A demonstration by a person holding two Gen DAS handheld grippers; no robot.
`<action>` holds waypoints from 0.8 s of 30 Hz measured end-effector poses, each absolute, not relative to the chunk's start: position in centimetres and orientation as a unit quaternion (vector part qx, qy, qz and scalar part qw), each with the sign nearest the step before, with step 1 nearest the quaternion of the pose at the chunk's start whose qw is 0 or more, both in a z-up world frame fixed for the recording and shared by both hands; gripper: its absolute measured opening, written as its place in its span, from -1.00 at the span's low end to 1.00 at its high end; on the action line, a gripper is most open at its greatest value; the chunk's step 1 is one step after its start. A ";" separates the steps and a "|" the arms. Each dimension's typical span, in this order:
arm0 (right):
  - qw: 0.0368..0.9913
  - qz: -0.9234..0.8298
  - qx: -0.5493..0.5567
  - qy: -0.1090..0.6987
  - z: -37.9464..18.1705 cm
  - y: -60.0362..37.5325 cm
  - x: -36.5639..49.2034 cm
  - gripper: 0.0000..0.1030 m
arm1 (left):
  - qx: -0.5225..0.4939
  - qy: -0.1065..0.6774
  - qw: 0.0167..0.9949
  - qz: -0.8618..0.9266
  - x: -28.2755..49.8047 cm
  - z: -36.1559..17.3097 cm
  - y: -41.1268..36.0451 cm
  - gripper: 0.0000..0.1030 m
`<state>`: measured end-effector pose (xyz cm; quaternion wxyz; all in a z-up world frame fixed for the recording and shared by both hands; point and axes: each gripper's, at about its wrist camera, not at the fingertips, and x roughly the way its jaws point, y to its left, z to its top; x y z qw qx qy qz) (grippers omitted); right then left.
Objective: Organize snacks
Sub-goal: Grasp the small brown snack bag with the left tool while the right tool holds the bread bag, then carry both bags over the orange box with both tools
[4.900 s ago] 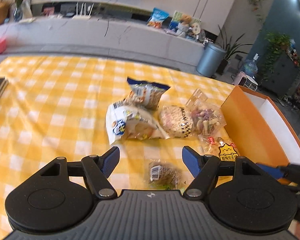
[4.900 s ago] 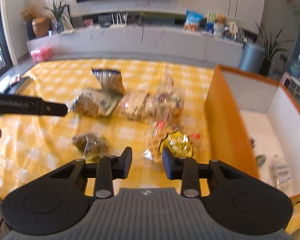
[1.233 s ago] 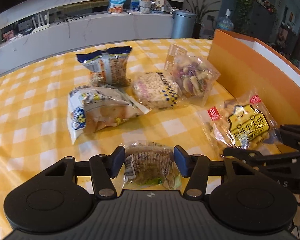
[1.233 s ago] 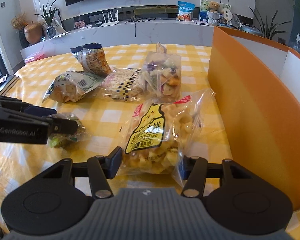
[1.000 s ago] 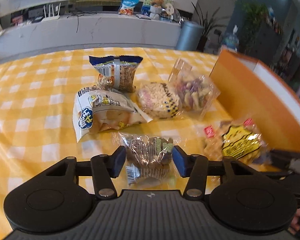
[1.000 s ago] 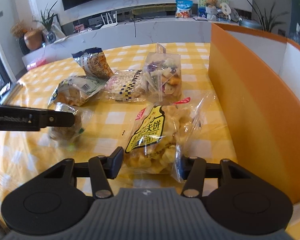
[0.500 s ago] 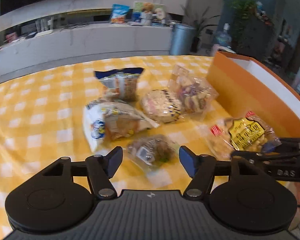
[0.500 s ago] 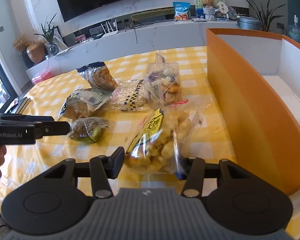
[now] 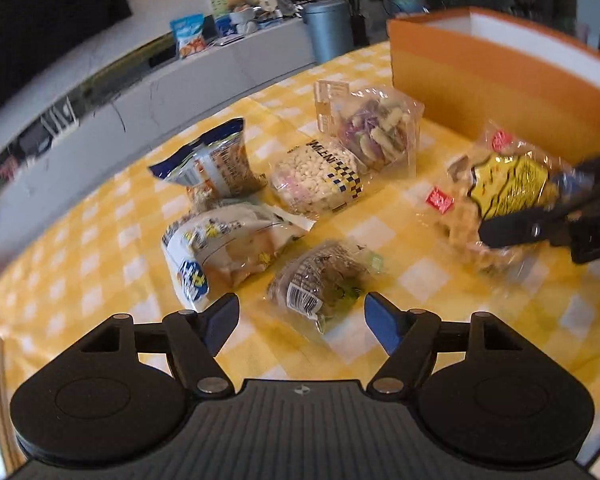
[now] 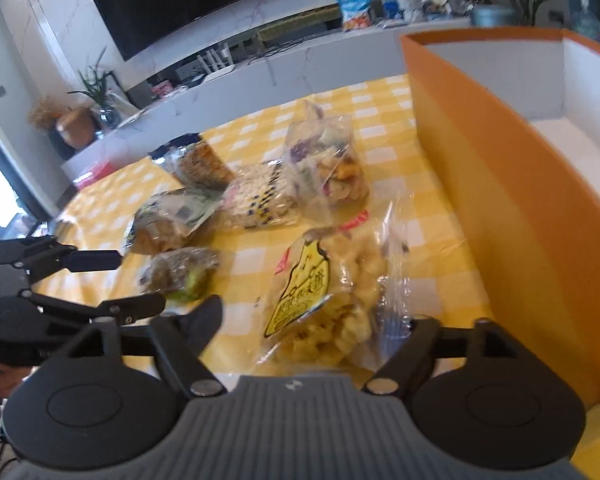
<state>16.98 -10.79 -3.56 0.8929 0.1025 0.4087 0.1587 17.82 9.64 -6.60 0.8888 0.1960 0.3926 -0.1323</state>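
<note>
Few texts can be read. The puffed-rice snack pack [image 9: 315, 179] with the blue checker band carries black capital letters "INTEM", seen upside down. The clear bag with yellow label [image 10: 305, 289] shows Chinese characters, among them "饼"; the rest is too blurred.

checked tablecloth [image 9: 100, 240] under snack packets [image 9: 316, 176]

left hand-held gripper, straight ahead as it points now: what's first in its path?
Most likely the small brown snack packet, lying just ahead of the left hand-held gripper between its opening jaws, untouched. Depth is unclear.
</note>
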 end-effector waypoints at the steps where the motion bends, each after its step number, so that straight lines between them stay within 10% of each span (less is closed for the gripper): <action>1: 0.898 0.148 0.088 0.405 -3.4 -10.4 17.0 0.59 | 0.205 0.392 0.887 -0.134 18.0 -6.9 9.3 0.64; 13: 0.910 0.056 -0.044 0.407 -4.5 -6.2 19.4 0.90 | 0.228 0.371 0.888 -0.147 20.1 -9.1 8.1 0.78; 24: 0.904 0.063 -0.011 0.422 -5.5 -6.5 20.4 0.84 | 0.173 0.390 0.890 -0.161 19.7 -8.7 8.6 0.15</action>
